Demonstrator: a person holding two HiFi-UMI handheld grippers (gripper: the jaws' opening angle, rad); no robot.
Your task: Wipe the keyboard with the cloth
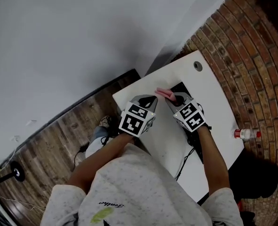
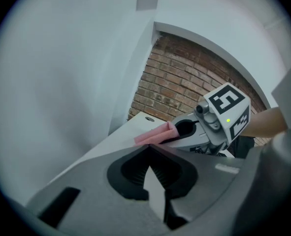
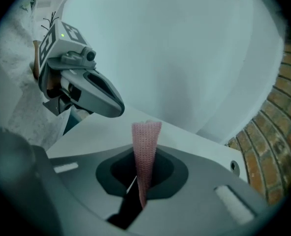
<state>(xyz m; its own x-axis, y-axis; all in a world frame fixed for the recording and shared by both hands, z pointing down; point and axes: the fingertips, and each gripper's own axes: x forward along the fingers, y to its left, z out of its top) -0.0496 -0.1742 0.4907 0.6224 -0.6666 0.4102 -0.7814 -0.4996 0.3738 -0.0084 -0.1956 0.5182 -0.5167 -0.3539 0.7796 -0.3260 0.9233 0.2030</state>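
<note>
A pink cloth (image 1: 162, 93) sticks out of my right gripper (image 1: 172, 98), which is shut on it above the far end of the black keyboard (image 1: 181, 86) on the white table (image 1: 209, 93). In the right gripper view the cloth (image 3: 146, 141) stands folded and upright between the jaws of the right gripper (image 3: 145, 154). My left gripper (image 1: 149, 101) hovers just left of the cloth, over bare table, jaws together and holding nothing. The left gripper view shows the left gripper (image 2: 148, 150) shut, with the cloth (image 2: 155, 134) and the right gripper (image 2: 187, 131) just ahead of it.
A small bottle with a red cap (image 1: 245, 134) lies near the table's right edge. A round cable hole (image 1: 197, 66) is at the far end. A black cable (image 1: 183, 161) runs toward the near edge. Brick floor lies right, wood floor left.
</note>
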